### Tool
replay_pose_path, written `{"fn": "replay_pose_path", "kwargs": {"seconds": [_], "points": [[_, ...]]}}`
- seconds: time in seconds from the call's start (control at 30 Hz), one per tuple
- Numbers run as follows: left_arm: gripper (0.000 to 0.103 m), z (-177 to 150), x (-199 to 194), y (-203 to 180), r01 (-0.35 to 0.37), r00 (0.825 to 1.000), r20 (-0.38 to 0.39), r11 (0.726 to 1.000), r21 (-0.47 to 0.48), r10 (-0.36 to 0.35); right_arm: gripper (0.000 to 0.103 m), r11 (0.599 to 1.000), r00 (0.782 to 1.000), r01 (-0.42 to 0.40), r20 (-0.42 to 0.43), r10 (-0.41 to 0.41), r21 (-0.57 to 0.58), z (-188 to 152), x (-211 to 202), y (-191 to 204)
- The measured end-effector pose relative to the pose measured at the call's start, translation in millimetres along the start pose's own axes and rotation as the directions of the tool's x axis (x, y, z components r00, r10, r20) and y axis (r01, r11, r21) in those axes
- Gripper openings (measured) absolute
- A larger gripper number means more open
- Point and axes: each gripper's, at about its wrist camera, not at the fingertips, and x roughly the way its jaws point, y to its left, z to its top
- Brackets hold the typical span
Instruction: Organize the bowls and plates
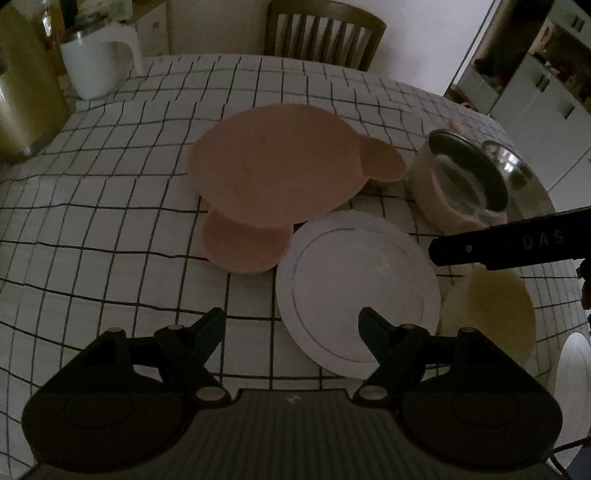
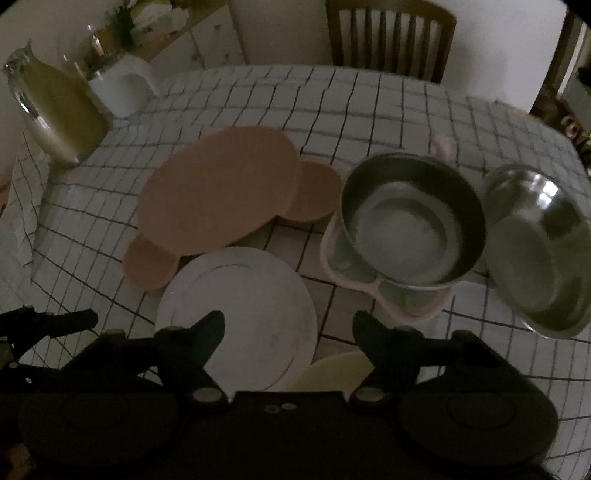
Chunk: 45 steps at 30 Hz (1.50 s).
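Note:
A large pink plate (image 1: pixel 275 166) (image 2: pixel 218 194) rests on two small pink dishes (image 1: pixel 243 243) (image 1: pixel 382 158) in the middle of the checked tablecloth. A white plate (image 1: pixel 354 288) (image 2: pixel 240 314) lies nearer. A cream bowl (image 1: pixel 491 314) (image 2: pixel 332 371) sits to its right. A steel bowl (image 2: pixel 410 221) sits in a pink divided dish (image 2: pixel 413 302); a second steel bowl (image 2: pixel 546 251) is beside it. My left gripper (image 1: pixel 291 325) is open above the white plate's near left edge. My right gripper (image 2: pixel 288 328) is open above the white plate and cream bowl.
A white jug (image 1: pixel 96 62) and a yellow-green container (image 1: pixel 26 96) stand at the table's far left. A wooden chair (image 1: pixel 325 33) stands behind the table. Another white plate (image 1: pixel 572 373) shows at the right edge. The right gripper's arm (image 1: pixel 517 243) reaches in from the right.

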Motion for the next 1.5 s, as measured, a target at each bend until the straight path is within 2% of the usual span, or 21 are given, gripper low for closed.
{"fn": "replay_pose_path", "kwargs": {"seconds": [0.07, 0.23, 0.47, 0.53, 0.57, 0.73, 0.87, 1.0, 1.2, 1.43, 1.5], "points": [[0.078, 3, 6, 2, 0.010, 1.000, -0.012, 1.000, -0.013, -0.011, 0.071, 1.000, 1.000, -0.011, -0.029, 0.012, 0.008, 4, 7, -4], [0.063, 7, 19, 8, 0.025, 0.999, -0.043, 0.998, -0.055, -0.028, 0.063, 0.999, 0.996, -0.046, -0.081, 0.048, 0.028, 13, 21, -14], [0.051, 9, 31, 13, 0.048, 0.997, -0.060, 0.995, -0.092, -0.053, 0.051, 0.995, 0.987, -0.092, -0.130, 0.097, 0.043, 16, 35, -20], [0.042, 9, 34, 15, 0.055, 0.996, -0.069, 0.993, -0.108, -0.063, 0.048, 0.994, 0.985, -0.101, -0.138, 0.106, 0.042, 16, 39, -21], [0.040, 9, 36, 17, 0.058, 0.995, -0.074, 0.992, -0.115, -0.067, 0.046, 0.994, 0.984, -0.105, -0.143, 0.110, 0.040, 15, 40, -21], [0.031, 6, 41, 23, 0.058, 0.993, -0.090, 0.989, -0.135, -0.070, 0.037, 0.994, 0.981, -0.105, -0.160, 0.108, 0.027, 15, 48, -21], [0.028, 5, 44, 23, 0.062, 0.993, -0.093, 0.988, -0.142, -0.076, 0.036, 0.995, 0.982, -0.100, -0.159, 0.102, 0.015, 15, 50, -20], [0.018, 3, 45, 22, 0.059, 0.993, -0.091, 0.988, -0.142, -0.073, 0.032, 0.997, 0.983, -0.082, -0.164, 0.081, 0.001, 14, 51, -21], [0.015, 4, 46, 23, 0.064, 0.994, -0.082, 0.988, -0.142, -0.076, 0.030, 0.999, 0.987, -0.042, -0.156, 0.039, -0.010, 10, 52, -19], [0.014, 6, 47, 27, 0.072, 0.994, -0.073, 0.986, -0.151, -0.084, 0.031, 0.999, 0.981, -0.049, -0.186, 0.049, 0.000, 7, 60, -18], [0.014, 6, 47, 28, 0.081, 0.993, -0.072, 0.985, -0.152, -0.093, 0.028, 0.998, 0.978, -0.061, -0.197, 0.063, 0.018, 5, 64, -19]]}}
